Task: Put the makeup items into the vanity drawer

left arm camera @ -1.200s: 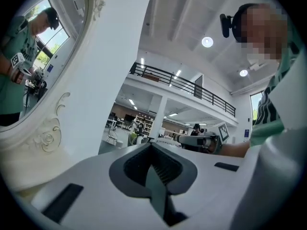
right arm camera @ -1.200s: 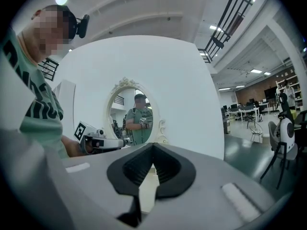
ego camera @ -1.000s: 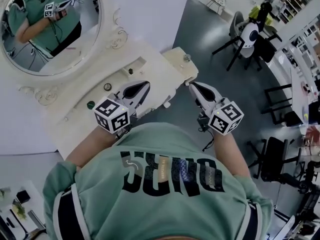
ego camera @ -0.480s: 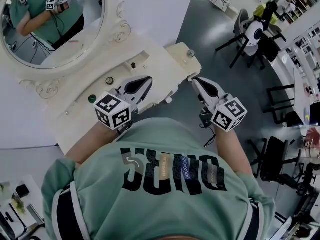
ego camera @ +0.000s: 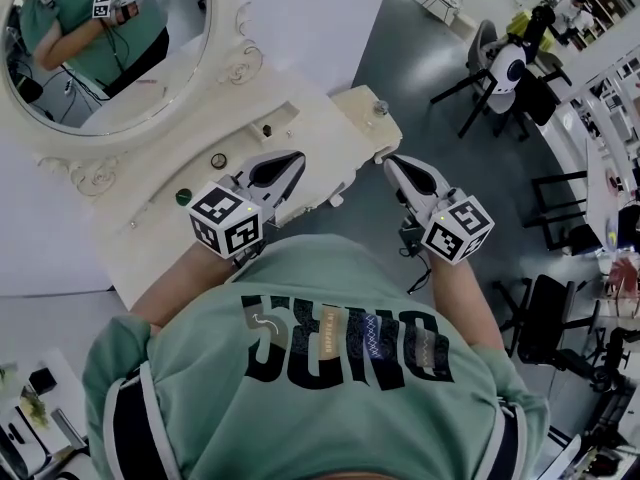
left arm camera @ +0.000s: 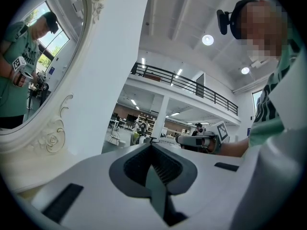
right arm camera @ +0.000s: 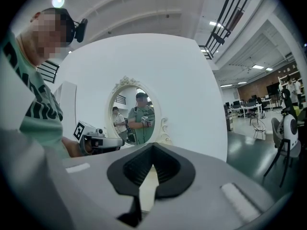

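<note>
Sitting on the white vanity (ego camera: 312,133) top below the mirror (ego camera: 110,53) were the small makeup items (ego camera: 217,160), while the left gripper (ego camera: 292,161) and right gripper (ego camera: 394,165) hung nearby, both closed on nothing.

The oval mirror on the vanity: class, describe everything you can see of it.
The mirror is oval, set in a cream-white frame that looks like carved wood or moulding, with scrolls and a rose-like flower low on its side. It stands upright at the back of the vanity, in front of a white panel. The head view cuts off its top and left side. Its glass reflects the person in the green shirt. Apart from the vanity, nothing is seen touching it.
</note>
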The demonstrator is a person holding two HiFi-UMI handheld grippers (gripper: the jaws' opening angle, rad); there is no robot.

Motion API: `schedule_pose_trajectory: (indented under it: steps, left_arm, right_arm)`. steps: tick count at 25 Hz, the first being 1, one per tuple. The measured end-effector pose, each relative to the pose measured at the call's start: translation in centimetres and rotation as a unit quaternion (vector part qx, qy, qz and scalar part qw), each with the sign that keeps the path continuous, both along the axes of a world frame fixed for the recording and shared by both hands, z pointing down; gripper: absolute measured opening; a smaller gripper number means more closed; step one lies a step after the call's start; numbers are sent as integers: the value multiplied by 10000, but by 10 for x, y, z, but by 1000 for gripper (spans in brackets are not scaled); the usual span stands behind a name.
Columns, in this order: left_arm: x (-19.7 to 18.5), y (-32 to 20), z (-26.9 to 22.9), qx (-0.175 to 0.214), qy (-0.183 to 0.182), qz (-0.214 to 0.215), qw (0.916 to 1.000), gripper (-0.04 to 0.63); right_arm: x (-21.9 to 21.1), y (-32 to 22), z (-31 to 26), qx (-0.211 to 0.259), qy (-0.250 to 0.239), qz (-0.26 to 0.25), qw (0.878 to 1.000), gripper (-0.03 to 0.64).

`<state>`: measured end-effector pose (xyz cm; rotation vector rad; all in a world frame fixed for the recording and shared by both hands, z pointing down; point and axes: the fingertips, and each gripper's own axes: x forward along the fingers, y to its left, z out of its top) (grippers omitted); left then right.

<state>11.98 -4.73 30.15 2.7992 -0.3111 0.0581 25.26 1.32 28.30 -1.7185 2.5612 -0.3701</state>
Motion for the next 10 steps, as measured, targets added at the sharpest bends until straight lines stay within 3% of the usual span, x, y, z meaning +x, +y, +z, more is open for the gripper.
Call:
schedule_pose_trajectory:
  steps: [10]
  left_arm:
    - [0, 0, 0, -11, 32, -47, 10000, 3]
  right_arm:
    - [3, 2, 3, -7, 5, 14, 10000, 8]
